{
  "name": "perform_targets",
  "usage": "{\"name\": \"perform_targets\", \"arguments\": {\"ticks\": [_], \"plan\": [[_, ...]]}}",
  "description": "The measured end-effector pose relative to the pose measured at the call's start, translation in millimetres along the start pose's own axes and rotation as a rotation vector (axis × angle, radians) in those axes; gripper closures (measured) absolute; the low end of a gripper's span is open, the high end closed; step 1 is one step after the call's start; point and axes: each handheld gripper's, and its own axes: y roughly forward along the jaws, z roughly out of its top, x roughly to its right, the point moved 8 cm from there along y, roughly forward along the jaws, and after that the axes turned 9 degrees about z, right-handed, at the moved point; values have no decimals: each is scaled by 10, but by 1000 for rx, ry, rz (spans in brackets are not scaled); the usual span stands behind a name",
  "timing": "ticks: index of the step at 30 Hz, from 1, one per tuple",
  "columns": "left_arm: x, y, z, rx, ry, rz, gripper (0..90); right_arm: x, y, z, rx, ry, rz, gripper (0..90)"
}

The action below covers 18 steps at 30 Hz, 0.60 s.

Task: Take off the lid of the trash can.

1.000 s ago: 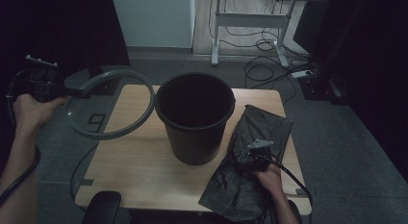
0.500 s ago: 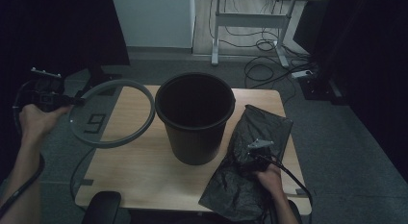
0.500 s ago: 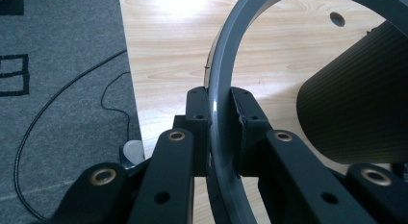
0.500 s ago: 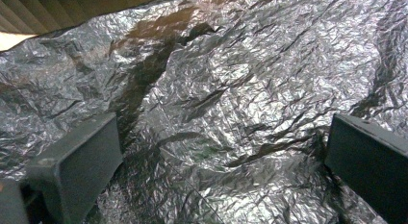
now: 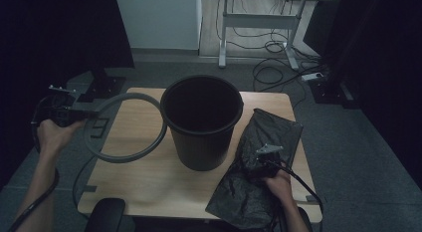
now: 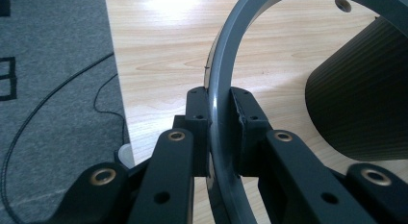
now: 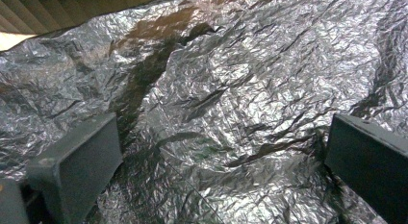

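Note:
A black ribbed bin (image 5: pixel 201 120) stands upright in the middle of the wooden table (image 5: pixel 139 187). A grey ring (image 5: pixel 124 127) hangs tilted over the table's left side, beside the bin (image 6: pixel 356 104). My left gripper (image 5: pixel 74 112) is shut on the ring (image 6: pixel 219 113), its jaws clamped on either side of the band. A crumpled black plastic bag (image 5: pixel 259 167) lies flat at the right. My right gripper (image 5: pixel 256 160) rests over the bag (image 7: pixel 226 104), open, with its jaws spread wide on the wrinkled plastic.
A desk frame (image 5: pixel 259 23) with cables (image 5: pixel 273 67) on the grey floor stands beyond the table. Dark curtains close in the left and right sides. A black chair part (image 5: pixel 107 214) sits at the table's near edge. Grey carpet (image 6: pixel 53 80) lies left of the table.
My left hand has carried the ring down and to the right, toward the bin, and lowered it nearer the tabletop. The right gripper has stayed on the bag.

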Motion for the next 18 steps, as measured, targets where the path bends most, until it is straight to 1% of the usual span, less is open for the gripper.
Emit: {"name": "perform_targets", "arguments": {"ticks": [2,4,8,9,10,13,14,15,18], "plan": [[10,51,-32,3,-2,-6,787,0,0,0,0,0,0,0],[5,124,-84,3,-2,0,787,0,0,0,0,0,0,0],[-10,185,-141,5,-6,4,787,0,0,0,0,0,0,0],[-21,225,-185,4,-8,3,787,-1,0,0,0,0,0,0],[-21,225,-185,4,-8,3,787,-1,0,0,0,0,0,0],[-36,287,-253,5,-11,2,787,0,0,0,0,0,0,0],[-43,330,-299,8,-11,-1,787,-1,0,0,0,0,0,0],[-43,330,-299,8,-11,-1,787,-1,0,0,0,0,0,0],[-51,405,-371,10,-9,1,786,0,0,0,0,0,0,0]]}}
